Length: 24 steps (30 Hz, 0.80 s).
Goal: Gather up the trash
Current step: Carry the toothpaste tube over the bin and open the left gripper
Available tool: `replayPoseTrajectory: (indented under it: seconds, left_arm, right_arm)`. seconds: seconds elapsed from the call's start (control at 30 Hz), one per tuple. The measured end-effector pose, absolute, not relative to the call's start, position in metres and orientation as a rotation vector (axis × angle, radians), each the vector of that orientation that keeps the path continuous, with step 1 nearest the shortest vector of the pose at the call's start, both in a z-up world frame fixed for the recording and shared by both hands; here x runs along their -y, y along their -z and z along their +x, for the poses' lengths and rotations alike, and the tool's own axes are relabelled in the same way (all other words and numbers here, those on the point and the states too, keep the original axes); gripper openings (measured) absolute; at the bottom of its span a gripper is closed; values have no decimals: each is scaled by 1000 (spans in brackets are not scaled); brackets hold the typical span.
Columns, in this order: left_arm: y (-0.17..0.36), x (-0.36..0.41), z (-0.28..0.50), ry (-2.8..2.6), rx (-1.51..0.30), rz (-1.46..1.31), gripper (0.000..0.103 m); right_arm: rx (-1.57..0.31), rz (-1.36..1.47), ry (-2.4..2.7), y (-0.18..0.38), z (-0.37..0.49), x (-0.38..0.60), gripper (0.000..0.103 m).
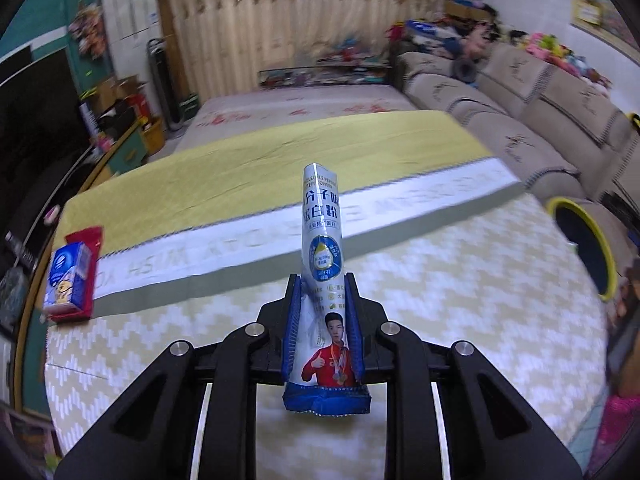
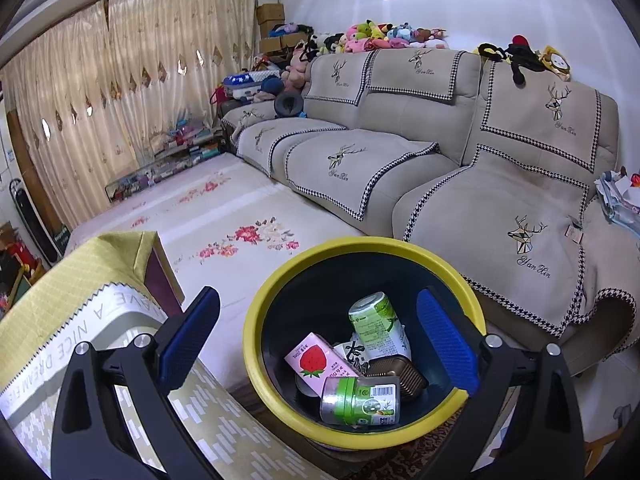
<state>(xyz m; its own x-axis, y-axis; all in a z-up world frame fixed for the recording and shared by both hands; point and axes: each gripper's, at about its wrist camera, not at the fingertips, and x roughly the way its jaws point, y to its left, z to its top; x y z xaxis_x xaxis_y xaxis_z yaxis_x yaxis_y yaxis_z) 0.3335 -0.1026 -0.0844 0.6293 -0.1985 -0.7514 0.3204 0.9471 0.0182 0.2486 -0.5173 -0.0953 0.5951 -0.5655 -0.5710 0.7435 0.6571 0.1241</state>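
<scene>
Left wrist: our left gripper (image 1: 322, 300) fingers pinch a sachet (image 1: 322, 248), lifted for binning; right gripper (image 2: 316, 320) gapes wide over the bin (image 2: 256, 320) at six o'clock.

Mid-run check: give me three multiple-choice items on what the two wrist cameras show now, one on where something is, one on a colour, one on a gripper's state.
1. Where does the small blue carton sit?
A. inside the bin
B. on a red packet at the table's left edge
C. on the sofa

2. What colour is the bin's rim?
A. yellow
B. red
C. white

3. What is the left gripper doing?
A. open and holding nothing
B. shut on a green can
C. shut on the white-and-blue sachet

Answers:
1. B, it lies on the red packet in the left wrist view.
2. A, a yellow ring tops the dark bin.
3. C, both blue pads press the sachet's sides.
</scene>
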Motion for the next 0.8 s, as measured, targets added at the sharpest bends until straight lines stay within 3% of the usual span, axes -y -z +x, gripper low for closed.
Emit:
replayPoseTrajectory:
  seconds: [0.33, 0.8]
  left_arm:
    - [66, 201, 301, 473, -825, 213, 22]
    - [72, 403, 281, 765, -838, 326, 22]
  right_arm:
    - [-409, 471, 731, 66, 204, 529, 94]
    - [-462, 419, 790, 60, 120, 609, 94]
